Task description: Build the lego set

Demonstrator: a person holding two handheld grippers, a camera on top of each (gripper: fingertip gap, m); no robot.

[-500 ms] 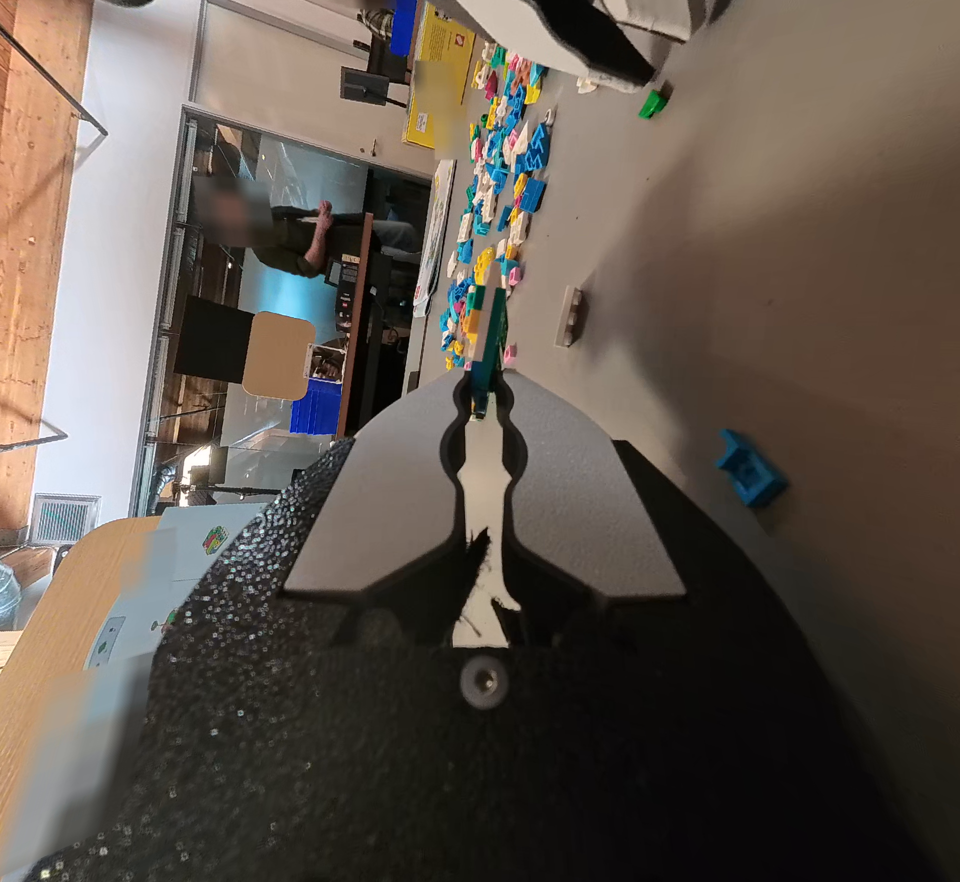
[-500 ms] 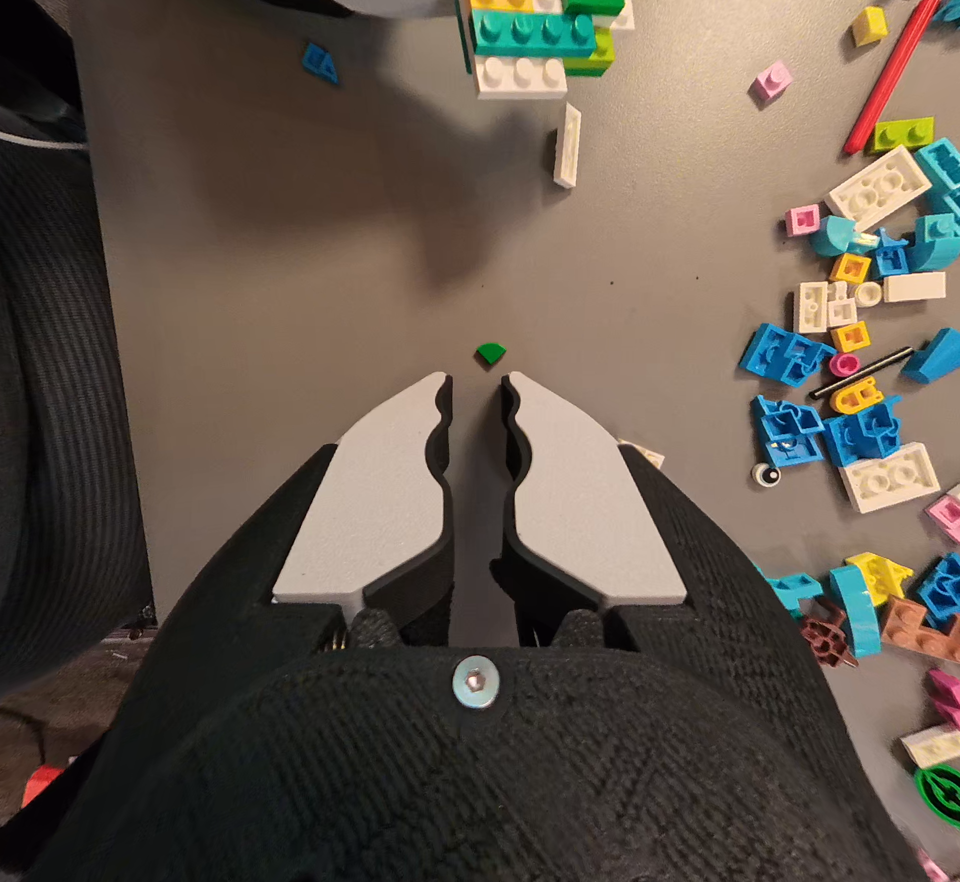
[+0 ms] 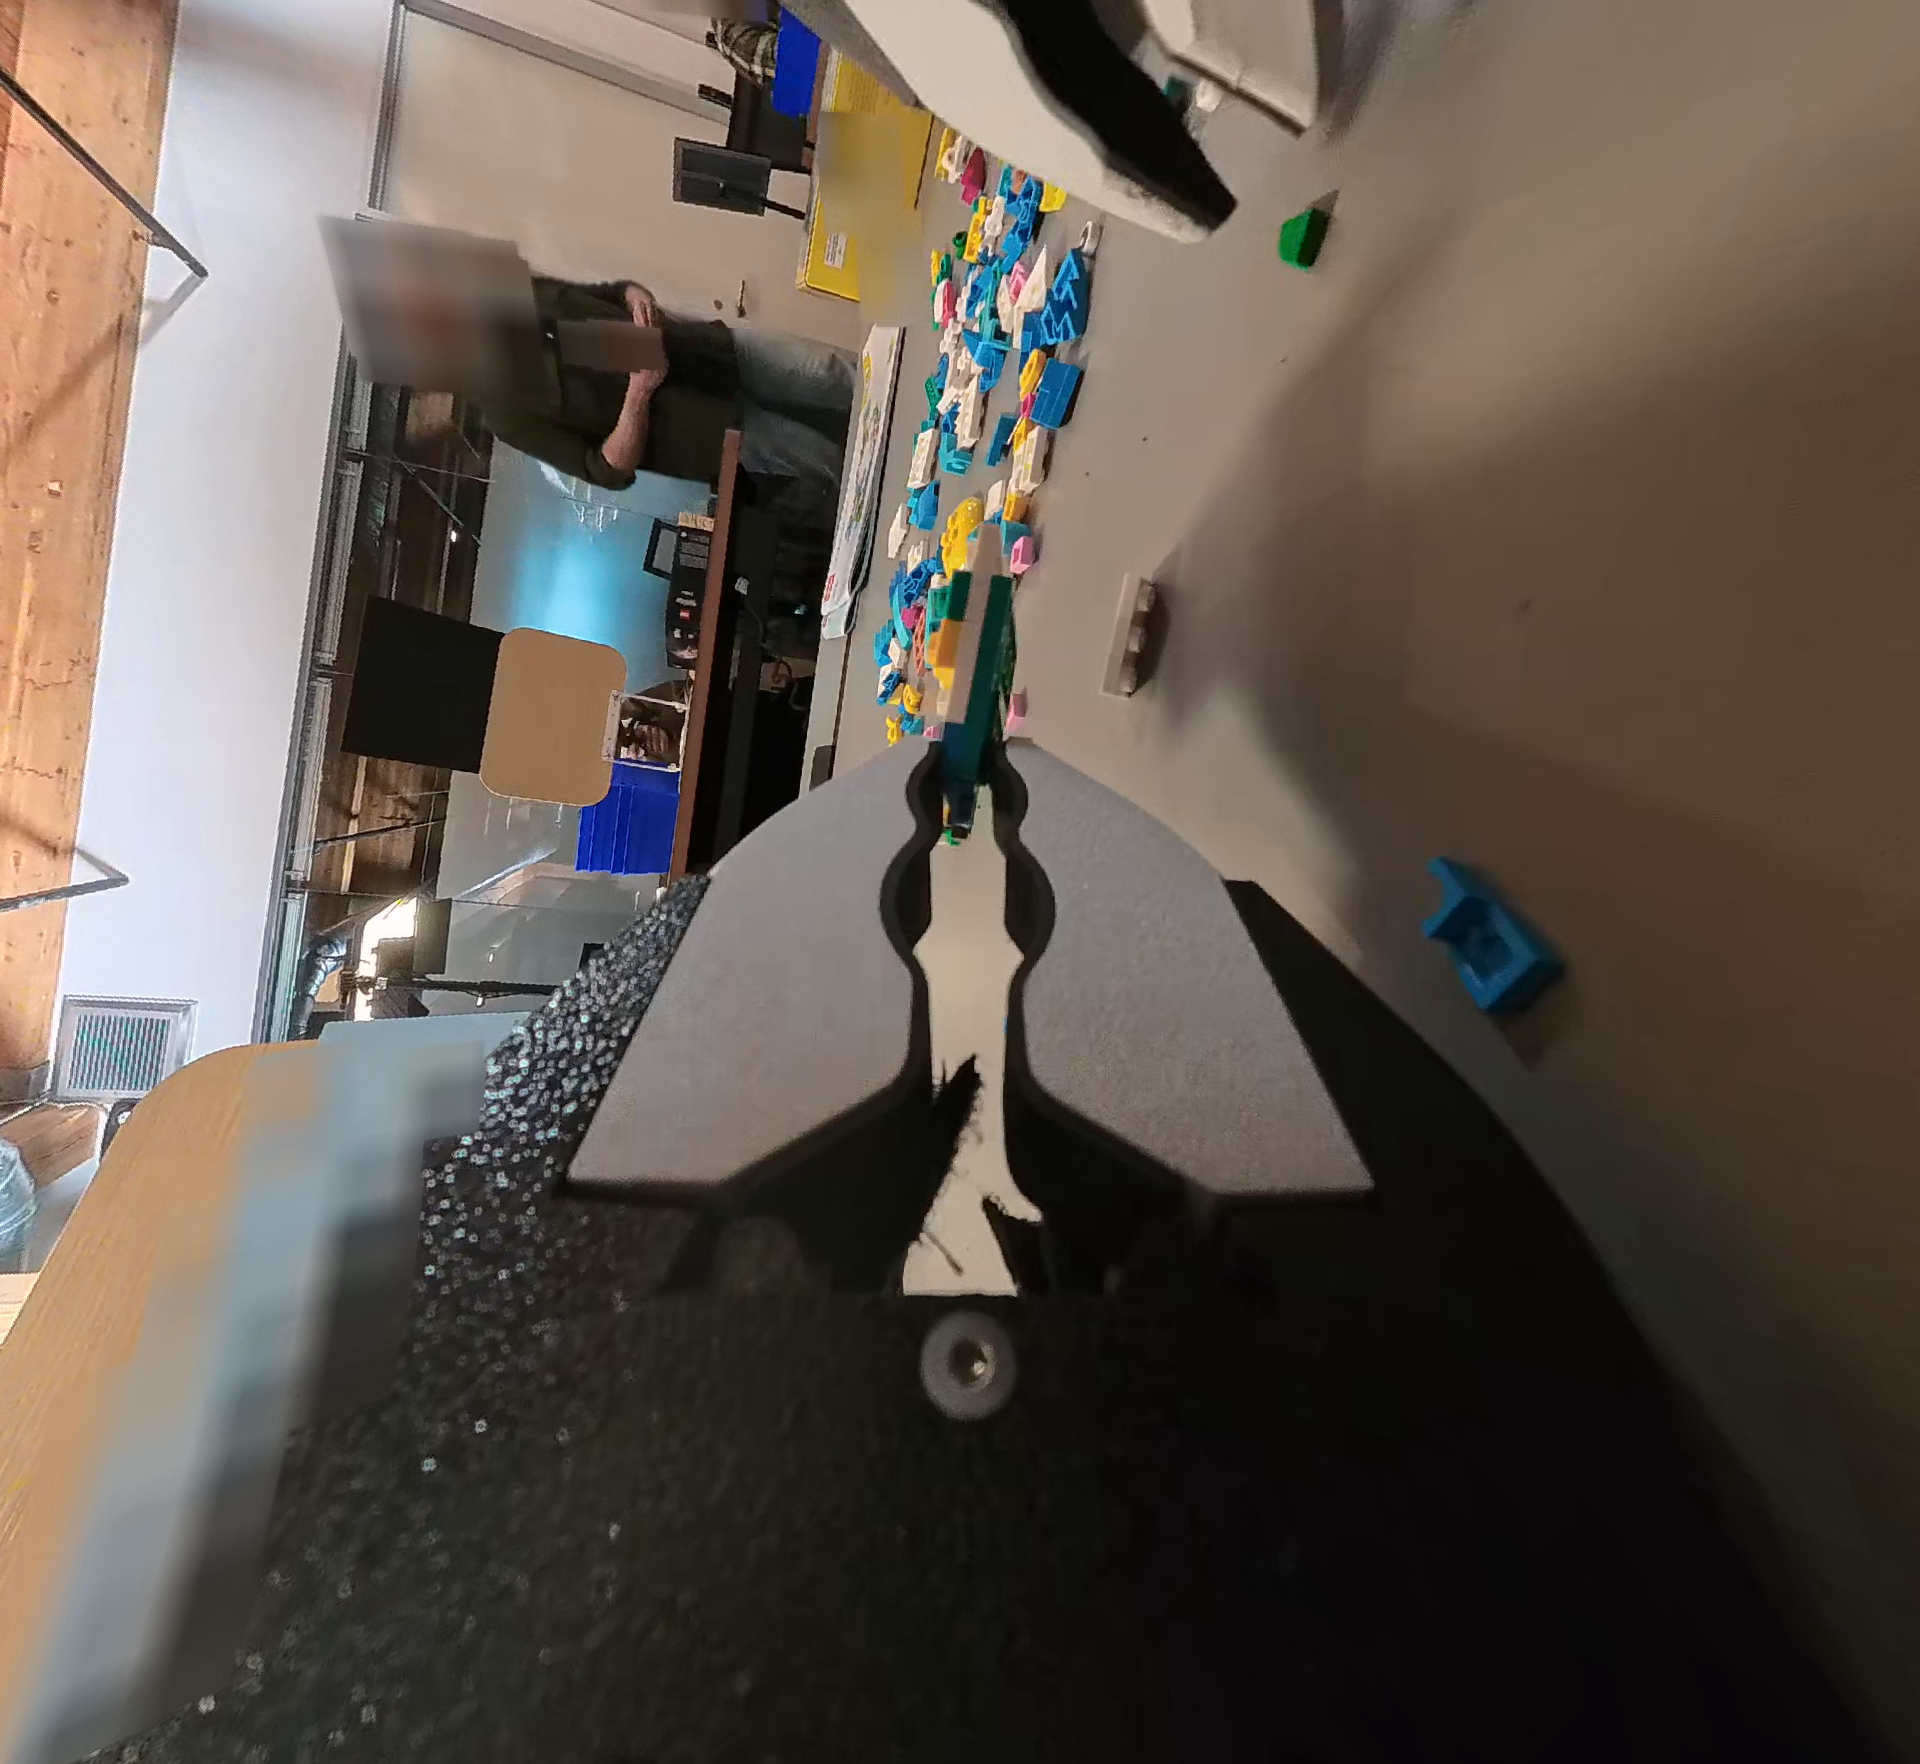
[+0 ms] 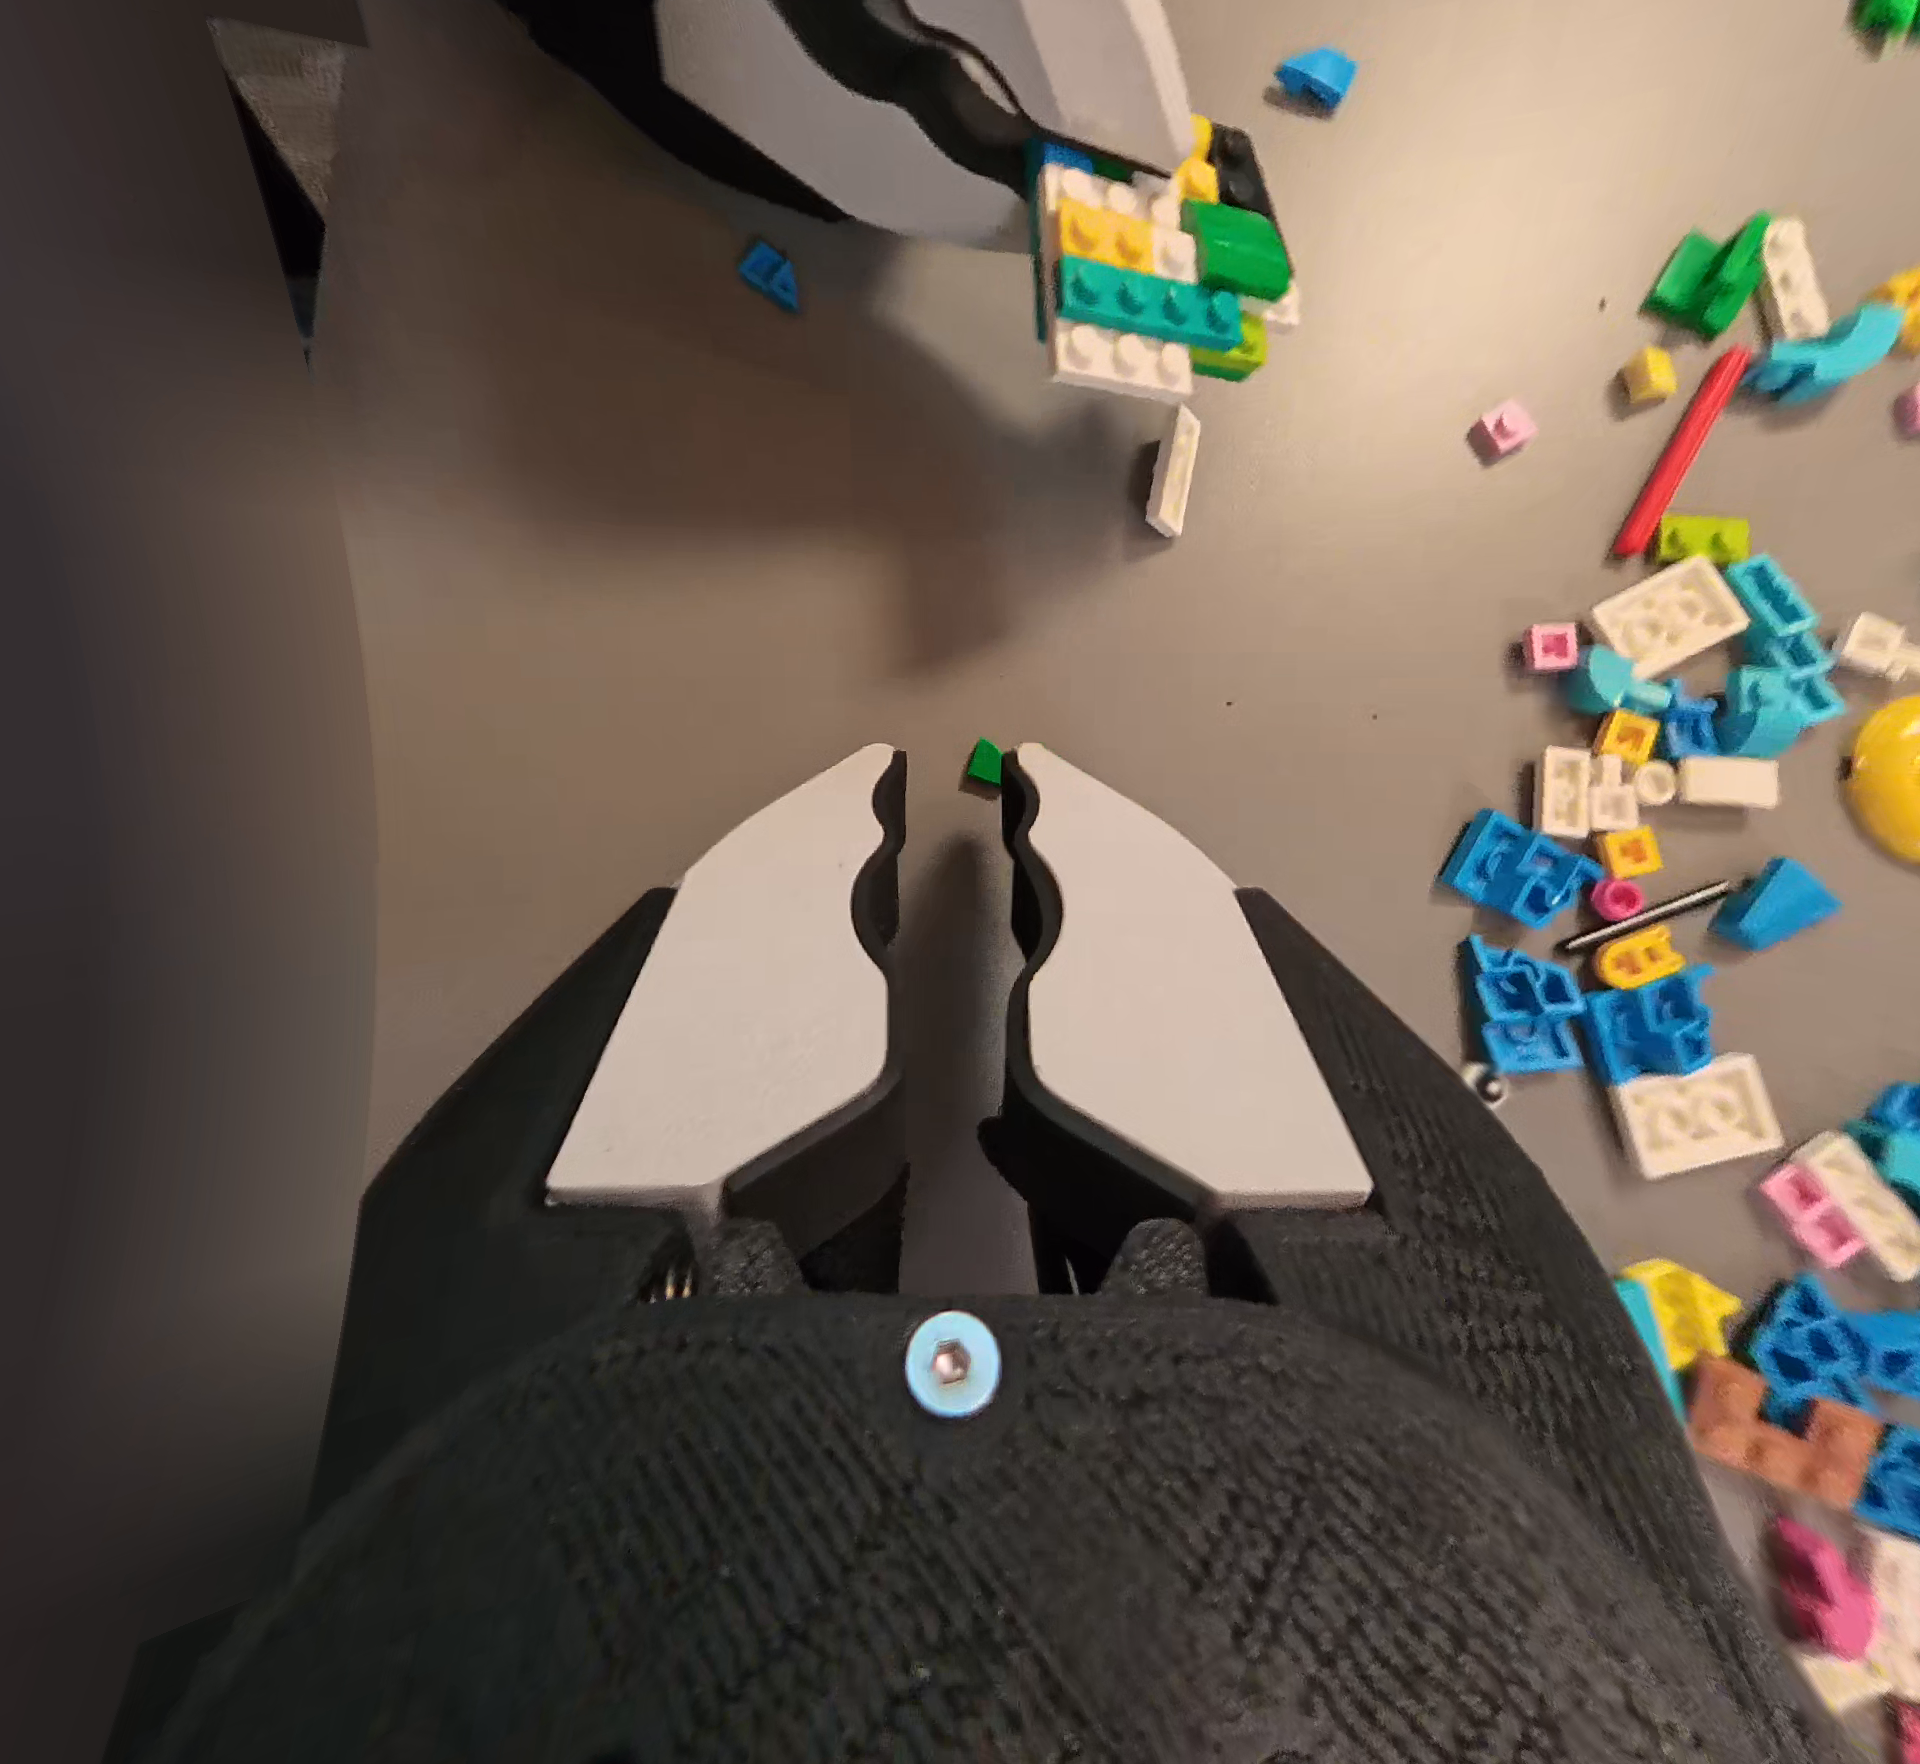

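Overhead, right tongs parted beside green piece; left tongs pinching brick assembly.

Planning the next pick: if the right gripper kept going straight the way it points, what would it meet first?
The small green piece, lying on the table just ahead of the right gripper, whose jaws are open; depth is uncertain.

The build, a small stack of white, yellow, teal and green bricks, is held off the worktop. Nearer than it lies a small green piece; to its right, loose bricks lie scattered.
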